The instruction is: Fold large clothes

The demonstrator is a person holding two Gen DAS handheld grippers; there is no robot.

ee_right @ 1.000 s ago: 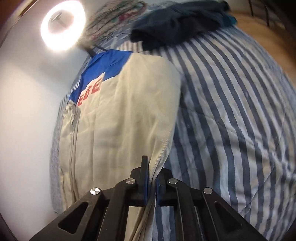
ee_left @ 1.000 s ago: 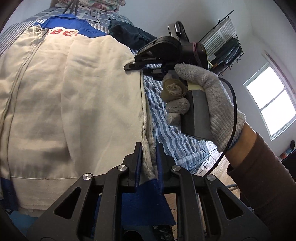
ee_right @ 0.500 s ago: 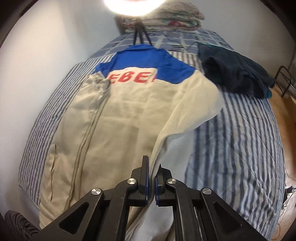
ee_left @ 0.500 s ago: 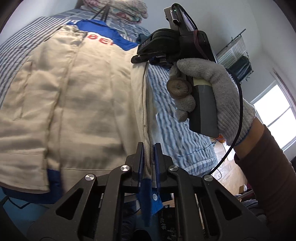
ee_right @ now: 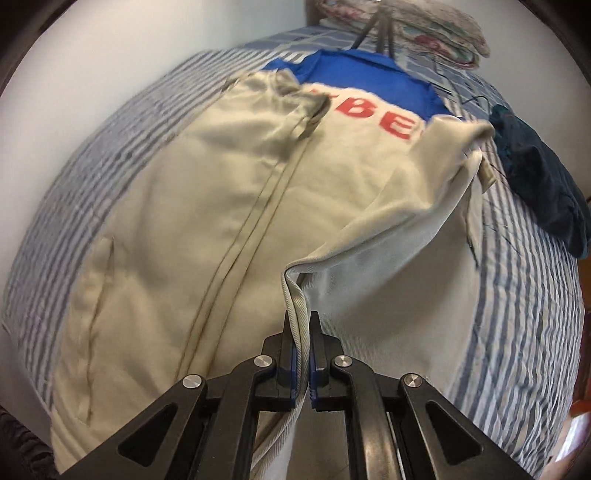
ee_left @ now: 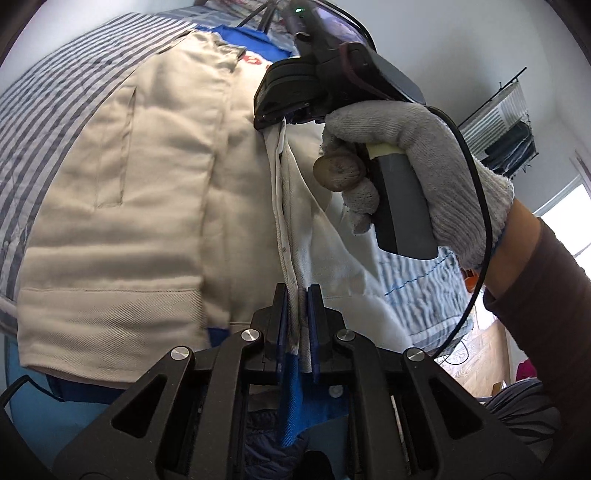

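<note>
A large cream jacket [ee_right: 192, 206] with a blue yoke and red letters lies spread on the striped bed. My left gripper [ee_left: 297, 295] is shut on the jacket's [ee_left: 118, 206] right-hand edge near the blue hem. My right gripper [ee_right: 302, 325] is shut on the same edge farther up, lifting it so the pale lining shows. In the left wrist view the right gripper [ee_left: 275, 120] sits above in a gloved hand [ee_left: 417, 147], with the cream edge hanging taut between the two grips.
A dark navy garment [ee_right: 539, 184] lies at the bed's right side. Folded quilts [ee_right: 406, 26] and tripod legs [ee_right: 376, 33] stand at the head. The striped bedspread [ee_right: 535, 332] shows to the right. A clothes rack [ee_left: 506, 125] stands by the wall, and a window [ee_left: 576, 214] lets in light at the far right.
Both grippers have carried the jacket's right edge leftward over its body, so the lining now shows. The right gripper has rolled, and the view now looks up the bed.
</note>
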